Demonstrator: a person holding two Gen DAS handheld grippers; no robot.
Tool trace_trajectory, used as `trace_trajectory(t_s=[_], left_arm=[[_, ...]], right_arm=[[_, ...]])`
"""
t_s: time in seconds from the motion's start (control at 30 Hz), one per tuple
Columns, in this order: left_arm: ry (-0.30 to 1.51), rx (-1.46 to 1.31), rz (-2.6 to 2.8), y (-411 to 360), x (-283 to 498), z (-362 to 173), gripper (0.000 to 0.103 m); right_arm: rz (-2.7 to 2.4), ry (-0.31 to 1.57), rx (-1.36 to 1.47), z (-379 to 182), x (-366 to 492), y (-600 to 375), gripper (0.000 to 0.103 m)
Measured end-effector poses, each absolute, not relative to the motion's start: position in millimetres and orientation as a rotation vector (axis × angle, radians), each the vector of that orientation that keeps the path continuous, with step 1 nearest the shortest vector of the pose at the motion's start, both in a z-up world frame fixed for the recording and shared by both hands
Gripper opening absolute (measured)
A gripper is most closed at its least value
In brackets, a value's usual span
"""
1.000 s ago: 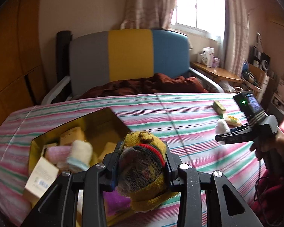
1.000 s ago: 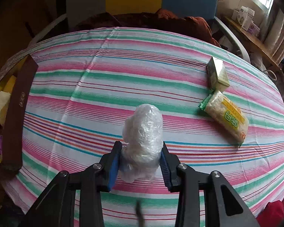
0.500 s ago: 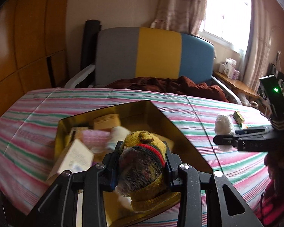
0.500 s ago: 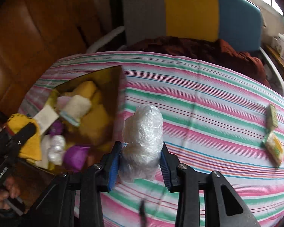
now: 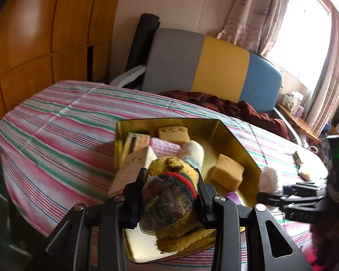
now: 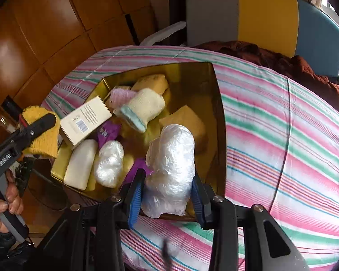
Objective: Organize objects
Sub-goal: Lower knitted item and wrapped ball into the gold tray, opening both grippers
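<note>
Two loads are in hand at once, both over the gold tin (image 6: 217,113) that stands on the striped table (image 6: 282,135).

Nearest, the right hand-held gripper (image 6: 167,194) is clamped on a plastic-wrapped bundle (image 6: 171,164), its blue pads pressing both sides; the bundle hangs above the tin's near edge. The left hand-held gripper (image 5: 171,194) is closed on a yellow knit sock (image 5: 171,198) with a red band, held over the tin's near corner on that side.

Inside the tin lie a second wrapped bundle (image 6: 109,163), a white bar (image 6: 80,164), a white box (image 6: 85,119), a cream sock (image 6: 142,108), purple wrappers and yellow sponges (image 5: 227,171), so the floor is crowded. The barest patch of gold seems to be by the right wall.

This looks like the carry-and-drop step. Next, each load likely needs to be brought clear of the rim, lowered over a free gap and let go, one at a time so the two tools do not meet.

Farther out, a small box (image 5: 297,157) waits on the table, probably to be collected. Beyond stands a grey, yellow and blue chair (image 5: 214,67).
</note>
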State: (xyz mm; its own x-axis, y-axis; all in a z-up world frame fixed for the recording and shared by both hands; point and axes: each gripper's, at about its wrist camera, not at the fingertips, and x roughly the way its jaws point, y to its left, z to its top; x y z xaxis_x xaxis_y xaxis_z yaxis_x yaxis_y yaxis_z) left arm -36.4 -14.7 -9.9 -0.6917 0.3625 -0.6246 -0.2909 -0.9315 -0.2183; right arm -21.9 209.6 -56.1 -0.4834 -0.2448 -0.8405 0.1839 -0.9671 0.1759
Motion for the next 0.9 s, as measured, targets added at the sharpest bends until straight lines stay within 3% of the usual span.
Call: trace_trajectory(t_s=[0.23,0.4,0.9], left_arm=[[-0.175,-1.016,2.488,18,-53,-10,0.039],[-0.205,-1.032,2.445,42,-72,-8,0.047],[-0.050,-1.004,2.527,49,-56,-16,0.054]], right_arm=[[-2.541,-0.104,1.453,-60,-23,218,0.039],[-2.560,-0.099,1.459,-60,-24,218,0.050],[-2.568,-0.114,1.455,-60,-20,212,0.050]])
